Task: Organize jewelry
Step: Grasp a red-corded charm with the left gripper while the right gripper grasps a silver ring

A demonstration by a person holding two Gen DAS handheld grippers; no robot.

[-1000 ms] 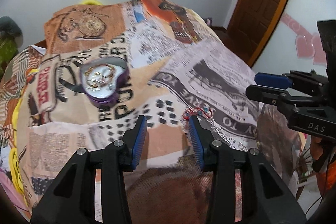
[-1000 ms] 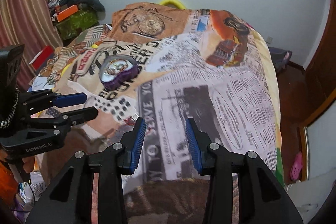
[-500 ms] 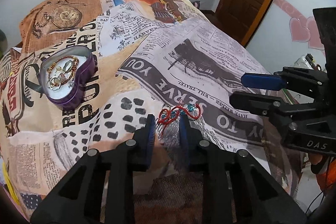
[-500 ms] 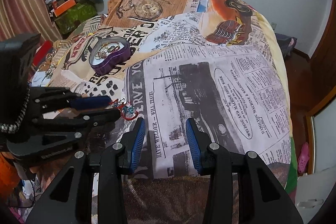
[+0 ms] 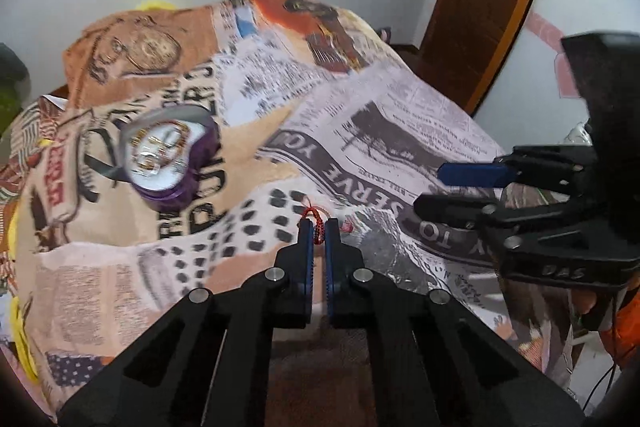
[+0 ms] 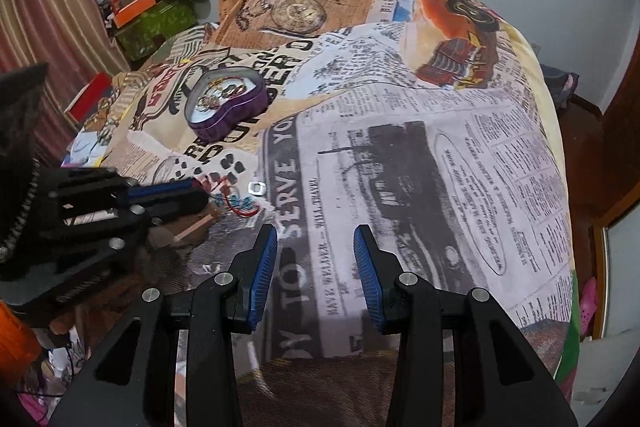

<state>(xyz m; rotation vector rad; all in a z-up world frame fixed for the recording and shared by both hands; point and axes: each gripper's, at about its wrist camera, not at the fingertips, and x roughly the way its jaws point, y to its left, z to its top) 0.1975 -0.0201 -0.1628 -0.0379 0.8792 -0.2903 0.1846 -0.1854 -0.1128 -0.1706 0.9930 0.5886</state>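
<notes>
In the left wrist view, the left gripper (image 5: pixel 316 233) is pinching a red cord bracelet (image 5: pixel 315 223) between its blue pads; its jaws have just been closing and are now almost touching, with only the cord between them. The bracelet is sitting on the newspaper-print bedspread (image 5: pixel 400 131), near the bed's front edge and roughly midway across. A purple heart-shaped tin (image 5: pixel 170 159) is lying open farther back and to the left, well apart from the bracelet, with gold-coloured pieces blurred inside it. The right gripper (image 5: pixel 452 191) is reaching in from the right edge of the picture, its two fingers a little apart and holding nothing.

In the right wrist view, the right gripper (image 6: pixel 316 267) is hovering over the bedspread (image 6: pixel 480 167) with its jaws partly open and nothing between them. The left gripper (image 6: pixel 200 191) is coming in from the left, its tips resting at the red bracelet (image 6: pixel 240 205), whose blue beads are trailing on the cloth. A small silver ring (image 6: pixel 256 187) is lying just beside the bracelet. The tin (image 6: pixel 226 103) is resting farther back toward the left side of the bed, jewelry visible inside.
</notes>
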